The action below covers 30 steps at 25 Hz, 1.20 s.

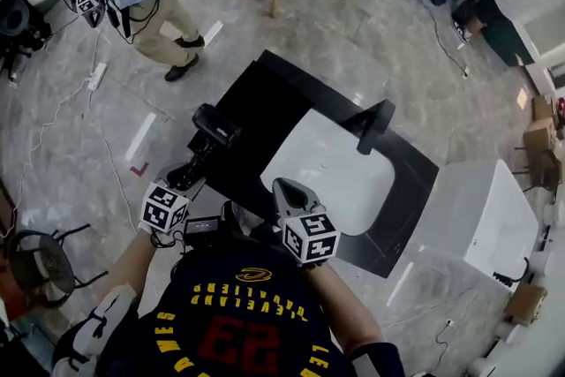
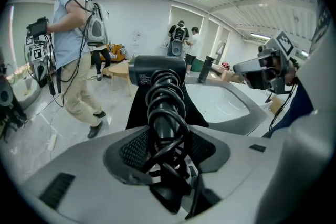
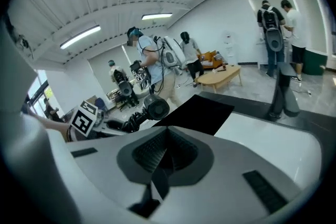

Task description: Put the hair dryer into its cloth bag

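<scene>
Black dryer (image 1: pixel 212 133) was clamped by cord-wrapped handle in left gripper (image 1: pixel 189 176), centre-left; right gripper (image 1: pixel 284 189) jaws were together, empty.

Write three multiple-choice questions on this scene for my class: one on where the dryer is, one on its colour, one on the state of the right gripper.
1. Where is the dryer?
A. On a shelf
B. In the left gripper
C. In a drawer

2. What colour is the dryer?
A. White
B. Red
C. Black

3. How do the jaws of the right gripper stand?
A. Shut
B. Wide open
C. Clamped on the dryer

Key:
1 B: the left gripper view shows the dryer's handle clamped between the jaws.
2 C: its body and handle are black in every view.
3 A: the right gripper view shows the jaws together, with the dryer off to one side.
</scene>
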Each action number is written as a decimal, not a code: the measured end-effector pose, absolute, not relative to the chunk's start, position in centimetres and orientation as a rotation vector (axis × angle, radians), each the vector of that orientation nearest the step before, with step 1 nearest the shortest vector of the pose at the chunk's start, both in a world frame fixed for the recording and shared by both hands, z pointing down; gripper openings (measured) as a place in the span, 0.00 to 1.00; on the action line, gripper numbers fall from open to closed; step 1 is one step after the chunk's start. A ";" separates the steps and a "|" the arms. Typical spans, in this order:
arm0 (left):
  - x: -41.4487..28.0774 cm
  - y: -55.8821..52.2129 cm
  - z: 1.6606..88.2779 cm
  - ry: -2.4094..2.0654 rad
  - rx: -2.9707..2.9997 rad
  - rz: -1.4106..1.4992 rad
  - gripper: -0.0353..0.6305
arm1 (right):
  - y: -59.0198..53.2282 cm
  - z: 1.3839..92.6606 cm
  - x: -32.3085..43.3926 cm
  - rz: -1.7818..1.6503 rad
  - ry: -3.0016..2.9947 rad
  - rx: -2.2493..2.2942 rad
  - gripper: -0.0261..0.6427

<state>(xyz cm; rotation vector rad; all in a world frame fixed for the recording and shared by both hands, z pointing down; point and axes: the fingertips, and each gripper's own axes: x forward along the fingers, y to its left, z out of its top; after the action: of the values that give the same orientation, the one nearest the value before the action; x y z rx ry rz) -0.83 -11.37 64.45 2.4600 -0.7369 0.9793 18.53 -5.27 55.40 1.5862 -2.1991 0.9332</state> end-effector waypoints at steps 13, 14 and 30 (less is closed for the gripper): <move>-13.3 -0.9 67.4 -0.860 2.287 1.031 0.36 | -9.1 64.9 5.5 0.540 -2.113 0.907 0.09; -13.7 -0.4 67.7 -0.847 2.294 1.038 0.36 | -9.2 66.0 4.7 0.507 -2.094 0.863 0.10; -14.6 3.5 69.6 -0.712 2.324 1.093 0.36 | -9.3 73.1 3.1 0.521 -1.899 0.761 0.08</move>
<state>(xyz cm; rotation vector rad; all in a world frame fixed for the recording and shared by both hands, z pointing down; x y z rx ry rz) -14.64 3.48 69.59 2.3237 -0.7115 1.0925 3.05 -9.34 73.11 0.7614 -1.8992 0.5205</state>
